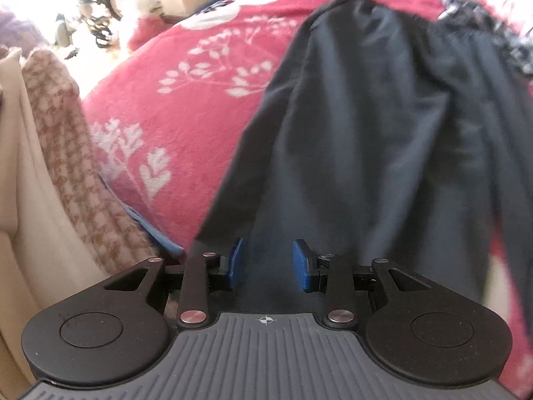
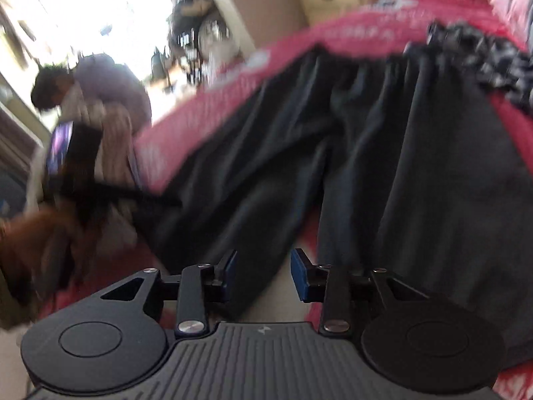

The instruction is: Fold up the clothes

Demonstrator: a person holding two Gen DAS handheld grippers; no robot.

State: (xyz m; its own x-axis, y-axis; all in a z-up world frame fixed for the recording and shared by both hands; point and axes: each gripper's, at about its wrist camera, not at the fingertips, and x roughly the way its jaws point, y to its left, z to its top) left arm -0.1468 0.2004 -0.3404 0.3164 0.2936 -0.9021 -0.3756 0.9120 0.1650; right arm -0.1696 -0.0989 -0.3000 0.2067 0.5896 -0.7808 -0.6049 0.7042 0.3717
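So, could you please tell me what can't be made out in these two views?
- Dark trousers: hems hidden under the gripper bodies, both views.
- Patterned garment: motion-blurred, cut by the right edge.
- Room beyond the red blanket: washed out by window glare.

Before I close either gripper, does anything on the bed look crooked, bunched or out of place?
Yes. The dark trousers lie askew on the red floral blanket, legs splayed apart with creases near the waistband. A black-and-white patterned garment sits crumpled against the waistband end. Both the left gripper and right gripper are open, gripping nothing.
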